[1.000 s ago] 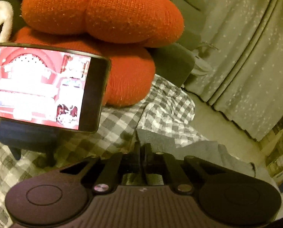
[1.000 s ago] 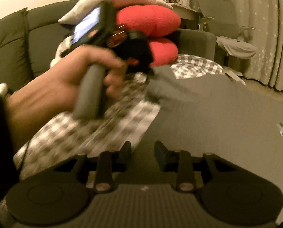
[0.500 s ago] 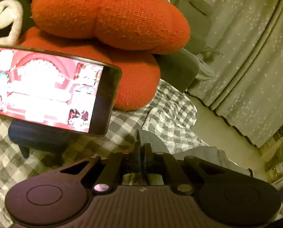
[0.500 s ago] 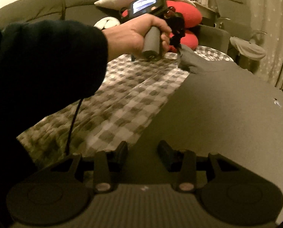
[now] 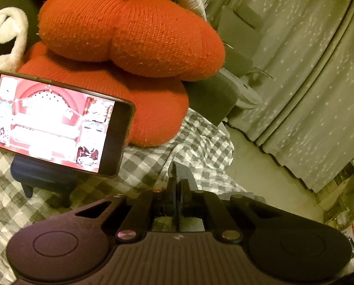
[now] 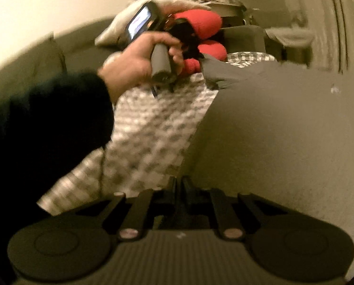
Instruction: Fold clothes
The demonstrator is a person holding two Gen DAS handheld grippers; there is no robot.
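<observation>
Where checks spread, smooth grey garment (image 6: 283,128).

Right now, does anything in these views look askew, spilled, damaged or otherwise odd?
Nothing spilled or damaged. The checked sheet is rumpled near the red cushion, and a lit phone sits on a stand amid the folding area.

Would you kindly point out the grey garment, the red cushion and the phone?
Grey garment (image 6: 283,128): right wrist view, its broad flat middle.
Red cushion (image 5: 129,30): left wrist view, upper lobe.
Phone (image 5: 51,123): left wrist view, lit screen.
</observation>
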